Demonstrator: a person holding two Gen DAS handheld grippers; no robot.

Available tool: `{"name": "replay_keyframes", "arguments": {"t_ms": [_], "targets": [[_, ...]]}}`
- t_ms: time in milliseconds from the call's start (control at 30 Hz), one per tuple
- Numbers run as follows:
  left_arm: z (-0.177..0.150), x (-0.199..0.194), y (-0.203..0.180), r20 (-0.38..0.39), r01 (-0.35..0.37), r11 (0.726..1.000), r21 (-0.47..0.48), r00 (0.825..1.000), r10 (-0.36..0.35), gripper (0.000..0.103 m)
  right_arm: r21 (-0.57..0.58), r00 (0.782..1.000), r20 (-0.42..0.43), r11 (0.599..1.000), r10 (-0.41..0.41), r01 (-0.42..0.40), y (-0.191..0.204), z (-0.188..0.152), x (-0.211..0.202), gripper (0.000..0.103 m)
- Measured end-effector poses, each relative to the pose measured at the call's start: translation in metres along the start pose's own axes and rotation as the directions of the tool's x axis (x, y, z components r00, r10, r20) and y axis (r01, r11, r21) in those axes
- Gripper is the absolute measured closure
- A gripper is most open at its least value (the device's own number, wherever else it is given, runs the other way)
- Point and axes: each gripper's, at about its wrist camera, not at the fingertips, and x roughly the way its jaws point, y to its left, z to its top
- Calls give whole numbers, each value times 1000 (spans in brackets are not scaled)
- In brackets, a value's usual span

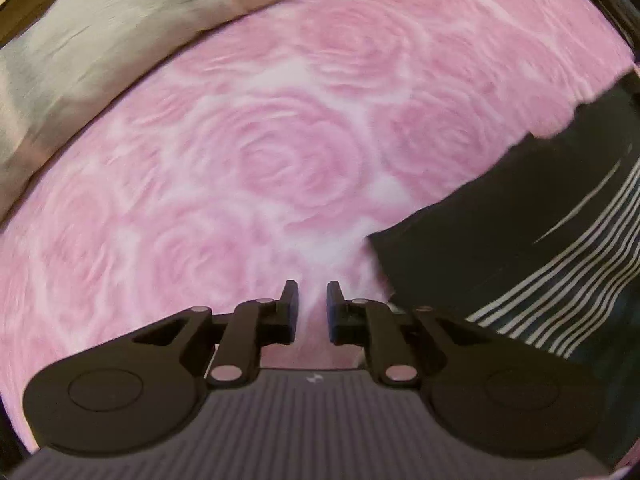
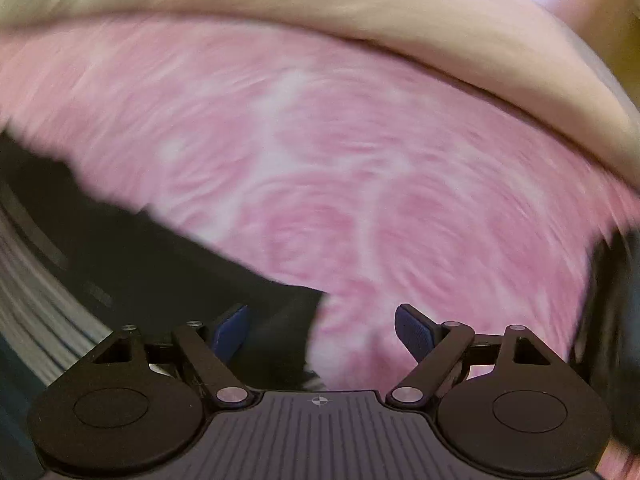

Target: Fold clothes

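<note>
One dark garment with white stripes (image 1: 560, 248) lies on a pink rose-patterned bedspread (image 1: 260, 152), to the right of the left gripper (image 1: 313, 300) and to the left of the right gripper (image 2: 322, 320). The left gripper's jaws stand a narrow gap apart, holding nothing; the right gripper's jaws are spread wide over the garment's corner. One beige pillow (image 2: 360, 12) borders the bedspread's far edge.

We saw soft, fuzzy pink rose-patterned bedding (image 1: 256, 168) ahead of matt black plastic grippers; right of the left gripper (image 1: 313, 304) lay a dark, white-striped cloth garment (image 1: 520, 240). Beyond, smooth beige fabric (image 2: 360, 12).
</note>
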Motion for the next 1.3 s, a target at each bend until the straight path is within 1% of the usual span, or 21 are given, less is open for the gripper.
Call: {"name": "replay_keyframes", "arguments": {"t_ms": [100,167,200,267,333,433,533,600,700,767,833,933,967,1033,1067,1133,1200,1233,1300], "targets": [[-14,-20,-2,21,29,998,-62,999,-28,92,189,999,35,982,-5,-2,-13,-11,-24,20],[-24,-32,-10,36,67,994,-90,997,-64,92,259,998,62,965,32,-47,-6,-23,-39,20],[-29,-37,-17,42,93,991,-96,995,-89,92,278,995,78,957,66,-85,-1,-28,-44,20],[-39,-43,-35,60,141,987,-79,989,-137,92,295,983,106,939,151,-176,14,-40,-49,20],[-49,-41,-51,64,174,983,-61,983,-171,92,307,970,120,921,210,-238,28,-51,-49,20],[-59,-31,-72,49,196,980,-34,980,-194,91,321,973,98,918,211,-232,28,-62,-45,20],[-69,-24,-72,31,178,984,-25,984,-177,91,335,974,76,915,212,-225,29,-72,-41,21],[-75,-20,-71,19,164,986,-19,986,-164,93,344,975,62,913,212,-220,30,-79,-39,21],[-83,-26,-70,3,125,992,1,992,-125,93,357,976,39,910,213,-213,30,-90,-35,20],[-89,-34,-68,7,115,993,-11,993,-115,90,354,980,-3,917,198,-184,39,-89,-37,20],[-95,-43,-67,15,108,994,-19,994,-108,87,359,985,-18,921,172,-154,47,-89,-44,20],[-111,-56,-64,28,115,993,-24,993,-115,87,357,984,-30,921,175,-153,67,-95,-54,20],[-116,-60,-64,35,118,993,-26,992,-118,88,352,985,-10,922,174,-159,76,-98,-62,20],[-124,-72,-66,77,124,992,-11,989,-123,88,313,984,40,933,172,-176,97,-104,-79,20],[-128,-78,-68,100,136,991,2,986,-136,88,286,981,66,939,181,-193,110,-108,-88,20],[-134,-86,-74,119,186,982,31,975,-188,88,271,972,93,933,217,-235,134,-117,-98,20],[-143,-86,-84,109,232,970,71,965,-239,88,303,965,60,917,254,-260,159,-129,-94,20],[-147,-82,-90,91,240,966,96,964,-248,87,329,964,29,908,263,-258,171,-136,-87,20],[-159,-71,-100,45,227,962,151,971,-236,87,397,963,-32,888,267,-233,186,-149,-73,20]]}}
